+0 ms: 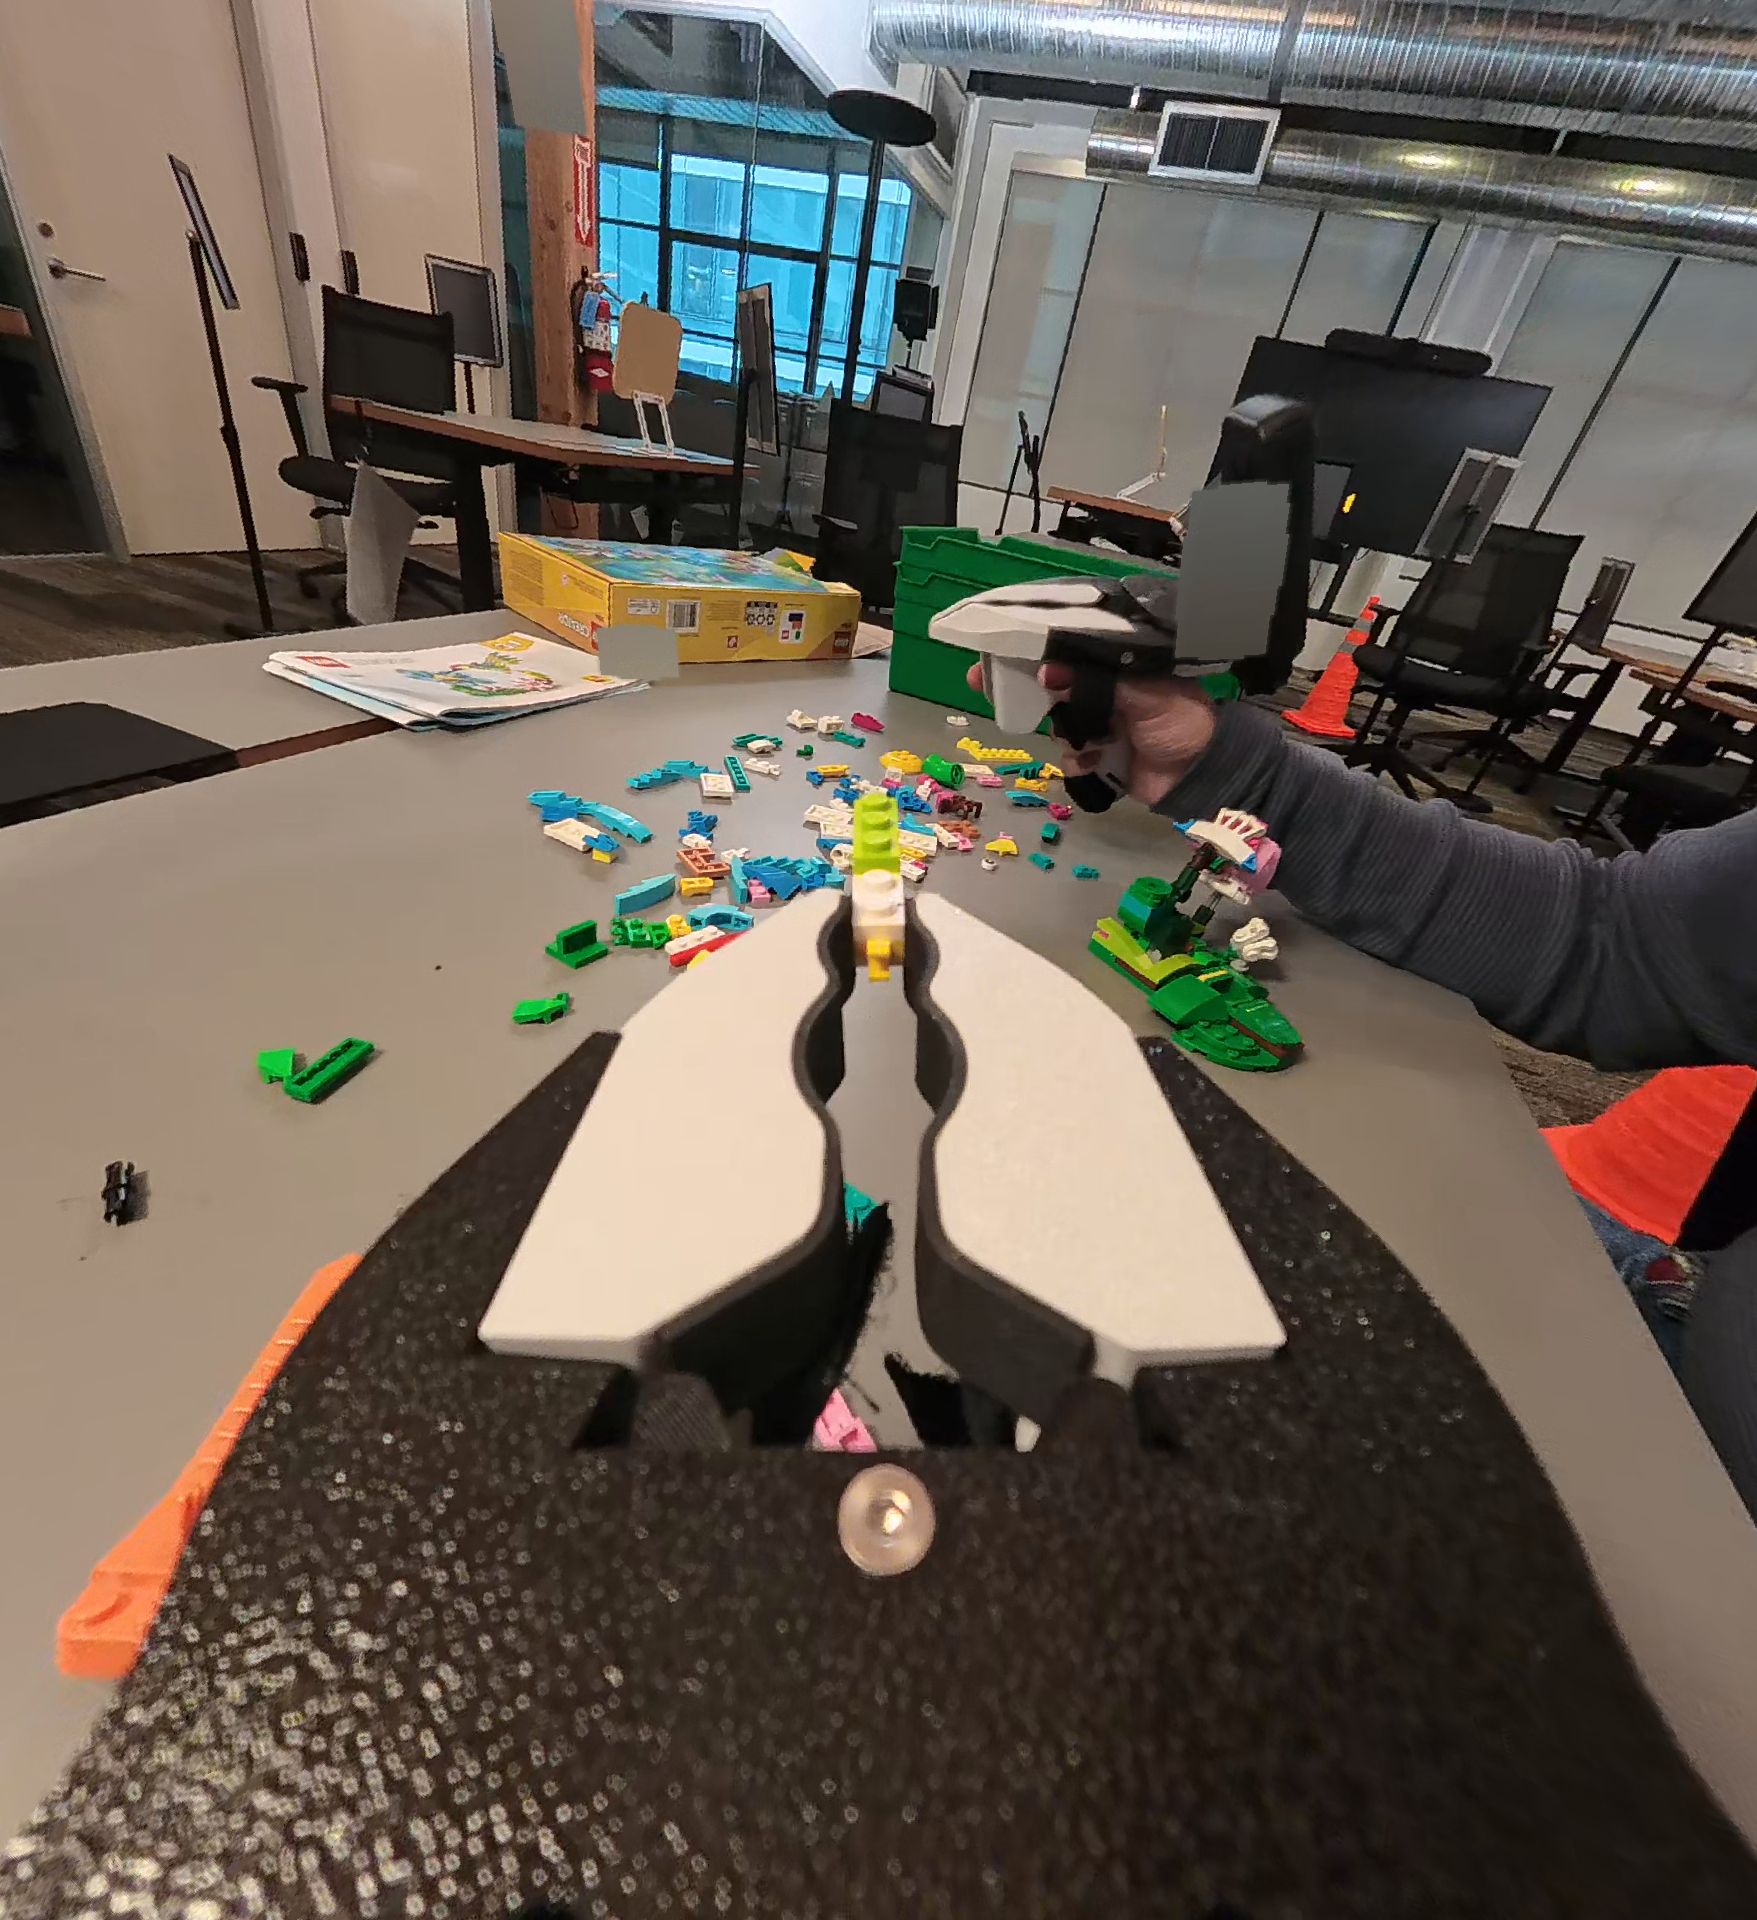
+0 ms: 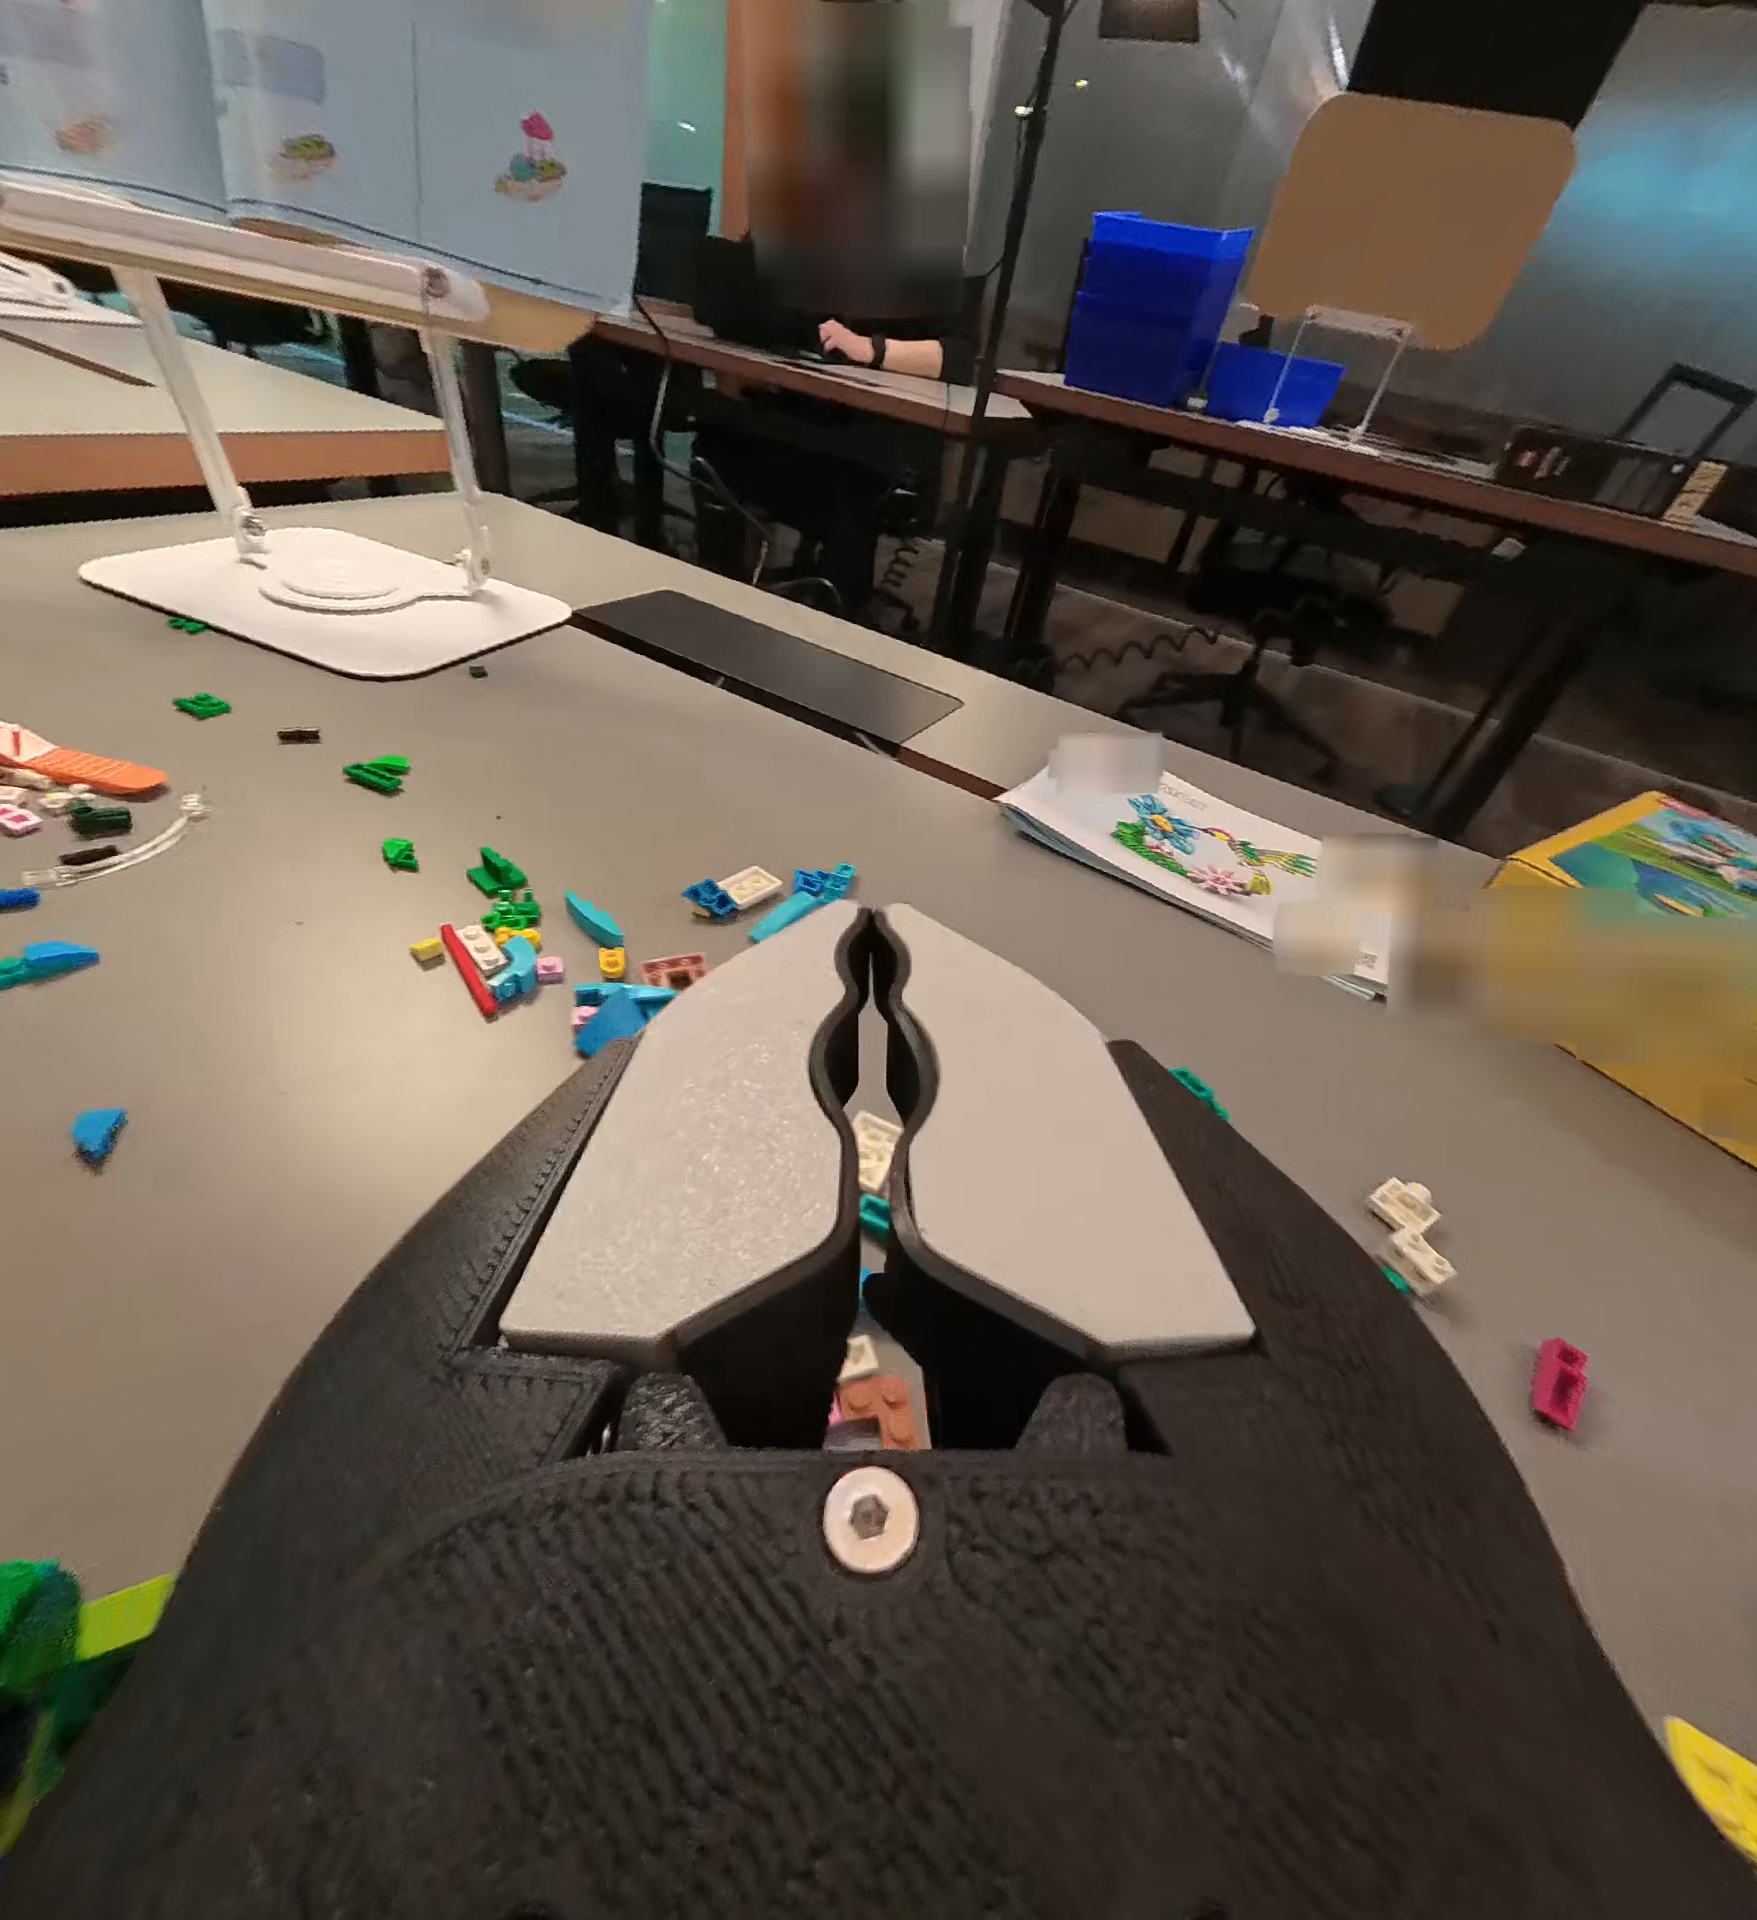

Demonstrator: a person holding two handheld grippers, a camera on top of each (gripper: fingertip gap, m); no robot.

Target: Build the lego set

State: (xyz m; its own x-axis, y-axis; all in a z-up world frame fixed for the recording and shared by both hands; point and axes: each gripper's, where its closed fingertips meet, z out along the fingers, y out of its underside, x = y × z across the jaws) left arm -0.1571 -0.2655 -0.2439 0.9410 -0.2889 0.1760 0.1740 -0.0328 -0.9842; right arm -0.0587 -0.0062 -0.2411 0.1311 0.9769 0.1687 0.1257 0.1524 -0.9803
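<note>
My left gripper is shut on a small lego piece, white and yellow below with a lime green studded strip on top, held above the grey table. A pile of loose bricks lies beyond it. A part-built green model with a pink and white flower stands to the right. My right gripper shows farther off in the left wrist view, held in a hand above the pile. In its own view my right gripper is shut with nothing between its fingertips, above scattered bricks.
A yellow lego box, an instruction booklet and green bins sit at the table's far side. A white stand and an orange brick separator are on the left. A person sits at a far desk. One gripper's finger ends stand about 30 cm off the other's.
</note>
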